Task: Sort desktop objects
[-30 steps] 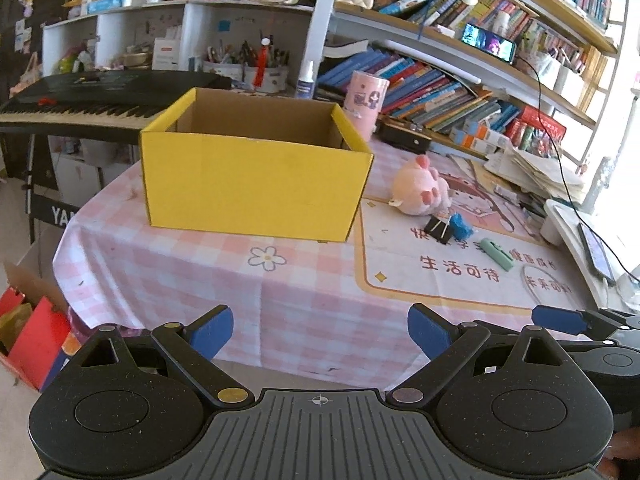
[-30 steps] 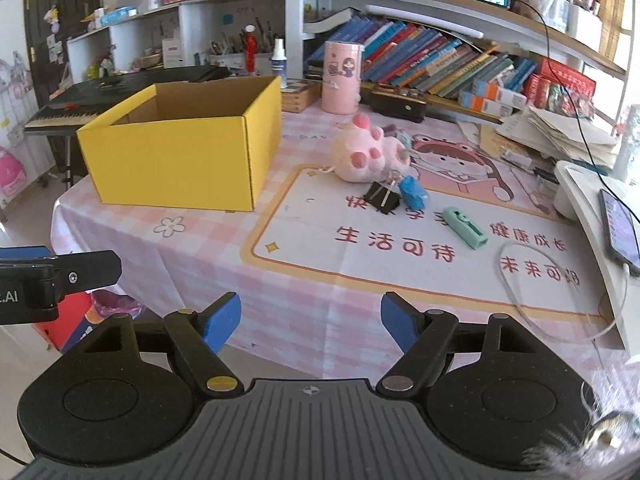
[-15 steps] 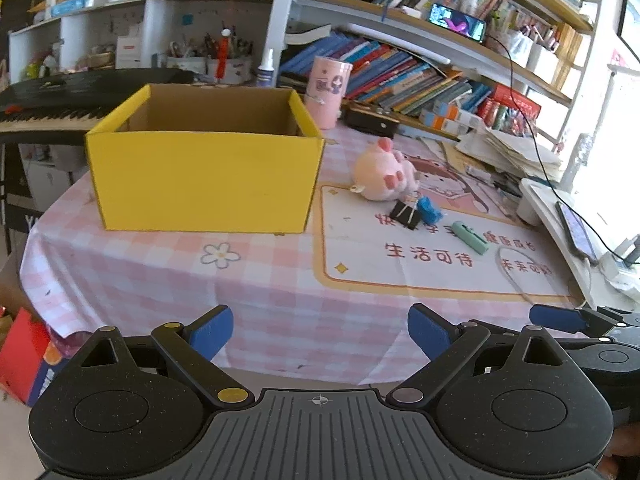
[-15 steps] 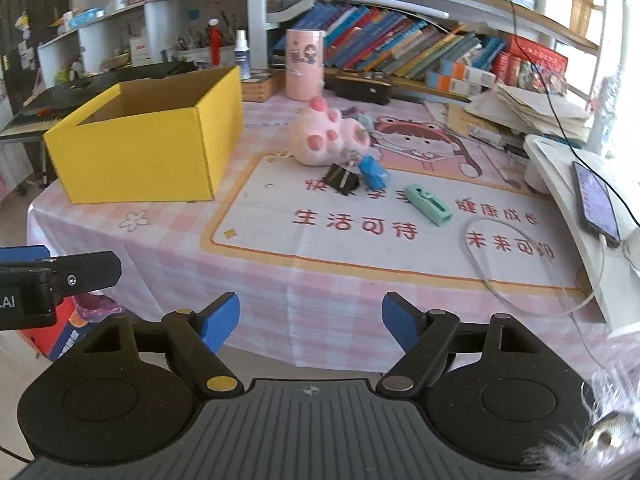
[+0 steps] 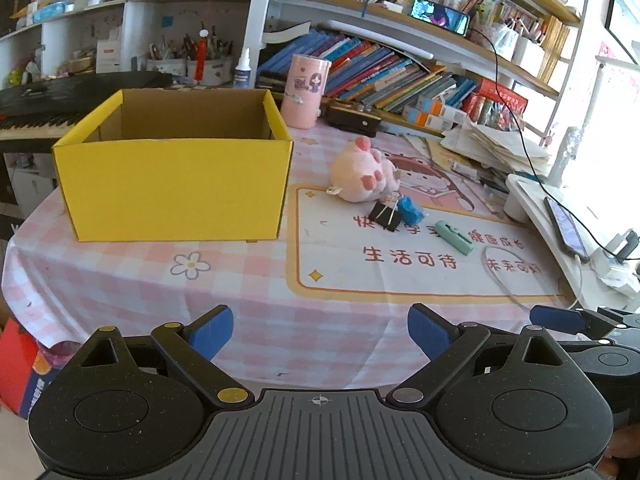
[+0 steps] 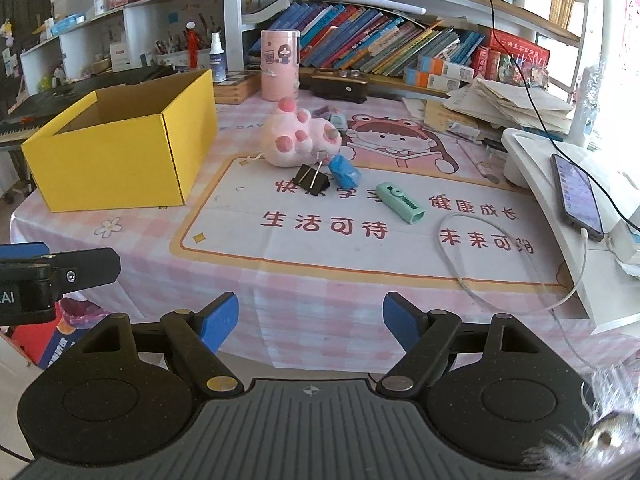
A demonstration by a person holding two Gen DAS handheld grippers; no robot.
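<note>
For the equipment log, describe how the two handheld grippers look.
Both match: the left gripper and right gripper have speckled matte black bodies, ribbed grey centre plates with a crosshair mark, round discs, brass and silver pivot pins, and blue pads on black fingers.

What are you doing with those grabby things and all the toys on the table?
A person holds two grabbers at the table's near edge, ready to tidy up. The left gripper and the right gripper are both open and empty. Nothing has been sorted yet: the yellow box looks empty, and the pink plush toy, black binder clip, small blue item and green item lie on the mat.
</note>
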